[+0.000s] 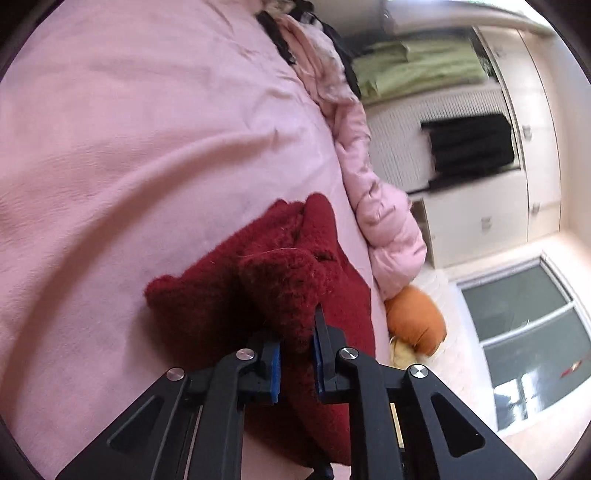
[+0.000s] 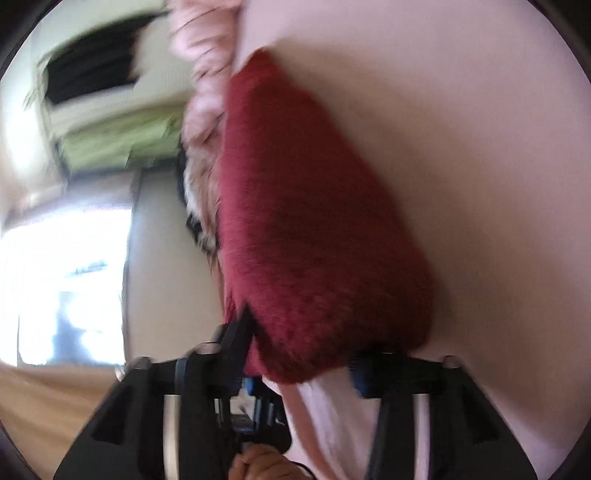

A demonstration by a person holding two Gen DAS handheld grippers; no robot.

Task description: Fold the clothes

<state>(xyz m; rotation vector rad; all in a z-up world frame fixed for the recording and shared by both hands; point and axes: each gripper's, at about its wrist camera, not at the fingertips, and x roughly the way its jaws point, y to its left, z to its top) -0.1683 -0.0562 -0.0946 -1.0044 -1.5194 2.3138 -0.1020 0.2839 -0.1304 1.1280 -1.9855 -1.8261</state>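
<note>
Left wrist view: a bed under a pink cover fills most of the frame, its edge lined by a pink puffer jacket with dark clothes piled past the jacket's far end. Beyond the jacket stand a white cabinet with small knobs, a black garment draped on it, and folded green bedding on top. An orange cushion lies at the jacket's near end, beside a window.

The red sweater, fuzzy and bunched, lies on the bed just beside the jacket. The left tool is closed narrowly on a fold of the sweater, blue pads pressing the knit from both sides.

In the right wrist view, heavily blurred, the sweater hangs against the pink cover, the jacket behind its far edge. The right tool has the sweater's lower edge between its jaws; whether they clamp it I cannot tell. A hand shows below. A bright window and wood floor lie left of the sweater.

No writing is legible.
</note>
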